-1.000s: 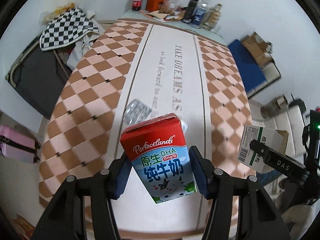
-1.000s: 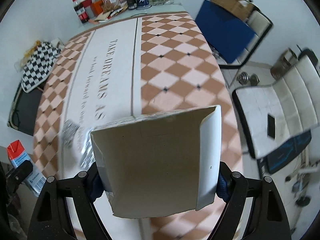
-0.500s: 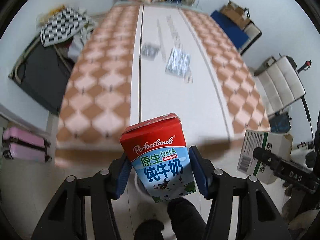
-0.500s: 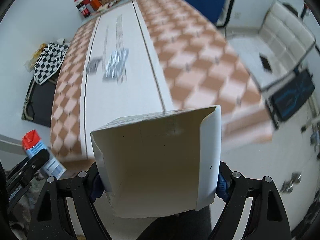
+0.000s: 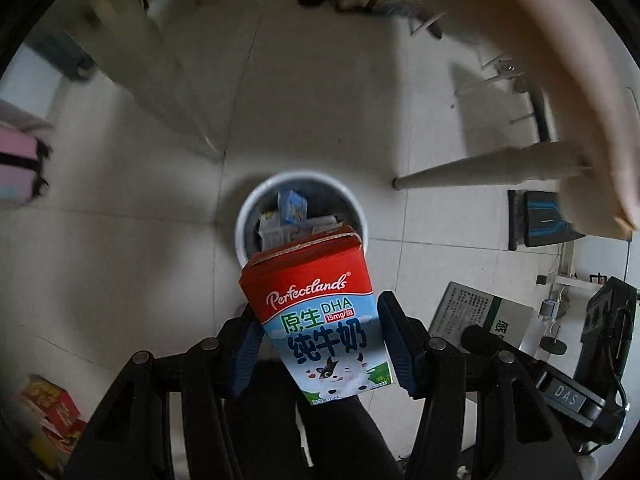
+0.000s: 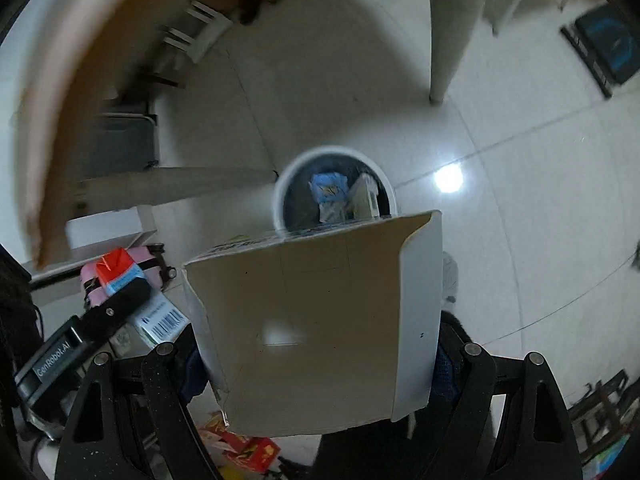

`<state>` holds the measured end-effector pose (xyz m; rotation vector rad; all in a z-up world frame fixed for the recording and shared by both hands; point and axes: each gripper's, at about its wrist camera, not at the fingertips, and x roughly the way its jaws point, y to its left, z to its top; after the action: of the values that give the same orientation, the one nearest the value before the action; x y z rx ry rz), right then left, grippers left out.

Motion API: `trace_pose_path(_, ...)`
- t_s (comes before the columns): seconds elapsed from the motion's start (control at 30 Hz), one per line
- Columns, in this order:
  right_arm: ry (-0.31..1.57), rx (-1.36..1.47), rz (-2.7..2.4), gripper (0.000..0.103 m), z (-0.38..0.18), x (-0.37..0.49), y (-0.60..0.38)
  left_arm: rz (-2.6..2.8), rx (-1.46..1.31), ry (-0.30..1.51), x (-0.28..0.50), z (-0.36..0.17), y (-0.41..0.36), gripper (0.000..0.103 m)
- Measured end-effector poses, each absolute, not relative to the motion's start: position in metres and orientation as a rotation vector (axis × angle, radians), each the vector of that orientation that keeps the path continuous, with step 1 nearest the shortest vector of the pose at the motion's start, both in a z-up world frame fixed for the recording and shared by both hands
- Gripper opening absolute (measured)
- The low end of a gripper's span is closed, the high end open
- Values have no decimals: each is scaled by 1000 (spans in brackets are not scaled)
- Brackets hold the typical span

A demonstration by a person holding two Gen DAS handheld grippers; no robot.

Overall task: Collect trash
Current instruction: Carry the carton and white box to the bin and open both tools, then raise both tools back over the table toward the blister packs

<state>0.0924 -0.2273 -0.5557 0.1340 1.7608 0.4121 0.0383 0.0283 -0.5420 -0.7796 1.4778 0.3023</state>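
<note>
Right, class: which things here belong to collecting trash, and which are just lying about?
Job:
- red-and-blue milk carton, in left gripper
- white cardboard box, in right gripper
- round white bin

Lying about:
- pink suitcase
- red packets on floor

floor: pale tiles; table leg; light glare; pink suitcase

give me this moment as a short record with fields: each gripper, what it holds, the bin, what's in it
left gripper: shut on milk carton, red top, blue front
right gripper: shut on open cardboard box, white inside
trash bin: round, white rim, on the tiled floor below both grippers
bin contents: blue packet and other cartons
</note>
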Motion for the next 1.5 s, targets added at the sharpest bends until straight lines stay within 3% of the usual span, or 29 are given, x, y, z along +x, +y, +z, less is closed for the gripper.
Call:
trace_pose_path(0.17,1783,173,378,87,-649,99,-225,293,-892,1500,50,-632,34,57)
trace_pose_path(0.23,1784,181,377,87,-681,104,-221,304,-912,1493,50,-654,37,79)
trace_pose_path(0.3,1787,176,376,88,-706,111,-215,311,-940,1490,50,-673,39,94)
trace_pose_path(0.43,1797,178,388,92,-746,130,-199,358,-926,1508,42,-682,44,96)
trace_pose_path(0.5,1817,199,413,103,-758,135,-192,389,-895,1512,34,-677,47,96)
trace_pose_path(0.57,1822,215,443,103,-761,134,-187,432,-829,1513,27,-671,48,96)
trace_pose_path(0.93,1702,-208,412,103,-708,110,-179,500,-608,1529,12,-625,37,96)
trace_pose_path(1.5,1554,-333,454,103,-550,70,-180,456,-513,1464,-20,-506,11,96)
